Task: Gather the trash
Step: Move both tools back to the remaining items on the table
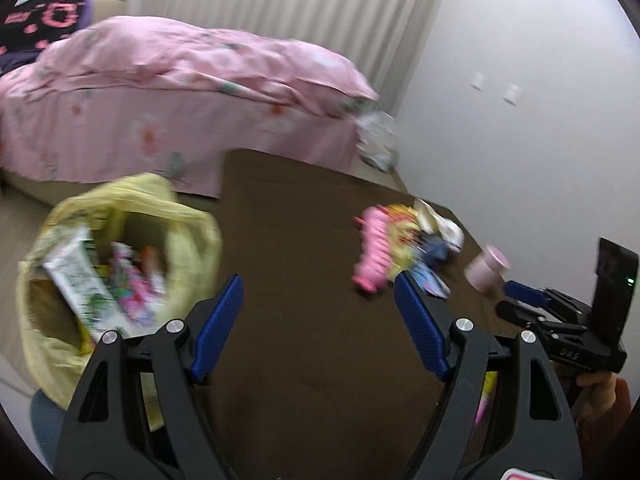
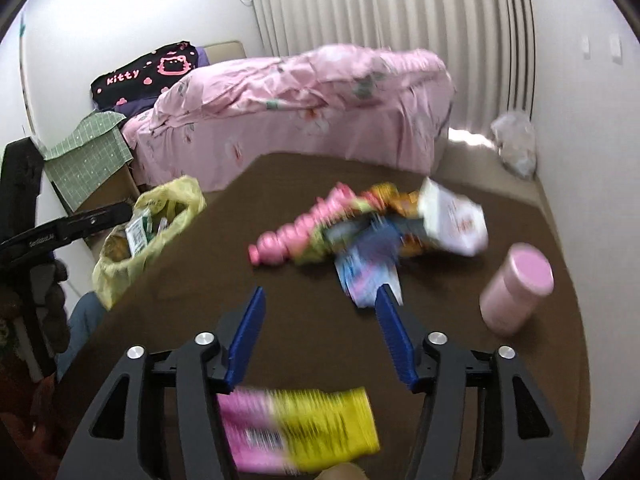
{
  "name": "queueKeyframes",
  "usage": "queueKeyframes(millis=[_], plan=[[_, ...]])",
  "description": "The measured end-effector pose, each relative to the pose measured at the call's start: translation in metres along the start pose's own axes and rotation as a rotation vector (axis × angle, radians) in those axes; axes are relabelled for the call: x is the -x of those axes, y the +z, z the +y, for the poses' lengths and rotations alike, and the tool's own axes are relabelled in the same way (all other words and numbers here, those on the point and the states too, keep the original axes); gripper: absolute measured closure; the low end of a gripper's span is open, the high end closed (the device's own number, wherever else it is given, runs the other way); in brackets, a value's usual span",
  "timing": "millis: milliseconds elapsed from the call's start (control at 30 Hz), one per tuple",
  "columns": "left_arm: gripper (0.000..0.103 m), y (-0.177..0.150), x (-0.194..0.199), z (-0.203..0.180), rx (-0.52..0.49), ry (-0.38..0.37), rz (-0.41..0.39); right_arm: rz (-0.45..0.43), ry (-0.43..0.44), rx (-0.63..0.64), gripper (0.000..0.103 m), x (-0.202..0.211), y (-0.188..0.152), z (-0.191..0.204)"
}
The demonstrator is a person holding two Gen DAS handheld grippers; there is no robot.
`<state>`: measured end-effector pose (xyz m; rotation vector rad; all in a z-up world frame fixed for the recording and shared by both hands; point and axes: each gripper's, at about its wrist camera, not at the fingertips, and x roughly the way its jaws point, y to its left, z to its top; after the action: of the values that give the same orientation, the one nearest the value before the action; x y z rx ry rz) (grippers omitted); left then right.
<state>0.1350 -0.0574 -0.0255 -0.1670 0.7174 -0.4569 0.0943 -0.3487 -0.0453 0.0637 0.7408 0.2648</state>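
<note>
A yellow plastic bag point(image 1: 120, 240) full of wrappers and a carton sits at the left edge of the brown table point(image 1: 312, 340); it also shows in the right wrist view point(image 2: 160, 224). A pile of trash point(image 2: 372, 232) lies mid-table: a pink ridged bottle point(image 2: 296, 228), colourful wrappers and a white carton point(image 2: 456, 216). A pink cylindrical container point(image 2: 516, 296) stands to its right. A pink-and-yellow packet point(image 2: 300, 428) lies under my right gripper point(image 2: 320, 296), which is open and empty. My left gripper point(image 1: 320, 284) is open and empty, beside the bag.
A bed with a pink floral cover point(image 2: 304, 104) stands behind the table. A crumpled clear bag point(image 2: 516, 144) lies on the floor by the wall. A green checked box point(image 2: 88, 156) sits left of the bed. White curtains hang behind.
</note>
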Motion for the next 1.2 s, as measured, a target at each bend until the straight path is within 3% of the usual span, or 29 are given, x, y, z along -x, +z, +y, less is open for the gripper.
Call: queueKeyframes(millis=[100,233,333,467,533,667,800,900,1000,1200], plan=[[0.029,-0.008,-0.017,-0.031,-0.109,-0.092,0.081,0.022,-0.028,-0.012,0.046,0.01,-0.019,-0.014],[0.029,-0.012,-0.042,-0.064,-0.21,-0.155,0.138,0.006,-0.099,-0.027,0.046,0.022,-0.04,-0.032],[0.029,0.0,-0.064,-0.085,-0.228,-0.217,0.14,-0.015,-0.115,-0.048,0.046,0.026,-0.047,-0.043],[0.03,0.032,-0.105,-0.12,-0.299,-0.243,0.101,-0.046,-0.161,-0.04,0.046,0.029,-0.049,-0.049],[0.03,0.047,-0.134,-0.135,-0.32,-0.262,0.121,-0.067,-0.196,-0.031,0.046,0.032,-0.048,-0.053],[0.031,0.08,-0.199,-0.162,-0.364,-0.213,0.168,-0.099,-0.236,-0.036,0.046,0.039,-0.046,-0.067],[0.032,0.098,-0.272,-0.175,-0.348,-0.172,0.294,-0.106,-0.234,-0.089,0.046,0.044,-0.05,-0.086],[0.05,0.09,-0.309,-0.173,-0.326,-0.086,0.41,-0.109,-0.226,-0.125,0.046,0.046,-0.054,-0.096],[0.06,0.081,-0.294,-0.173,-0.36,-0.11,0.401,-0.106,-0.221,-0.134,0.046,0.046,-0.058,-0.101],[0.066,0.047,-0.237,-0.164,-0.441,-0.144,0.376,-0.112,-0.19,-0.127,0.046,0.038,-0.051,-0.095]])
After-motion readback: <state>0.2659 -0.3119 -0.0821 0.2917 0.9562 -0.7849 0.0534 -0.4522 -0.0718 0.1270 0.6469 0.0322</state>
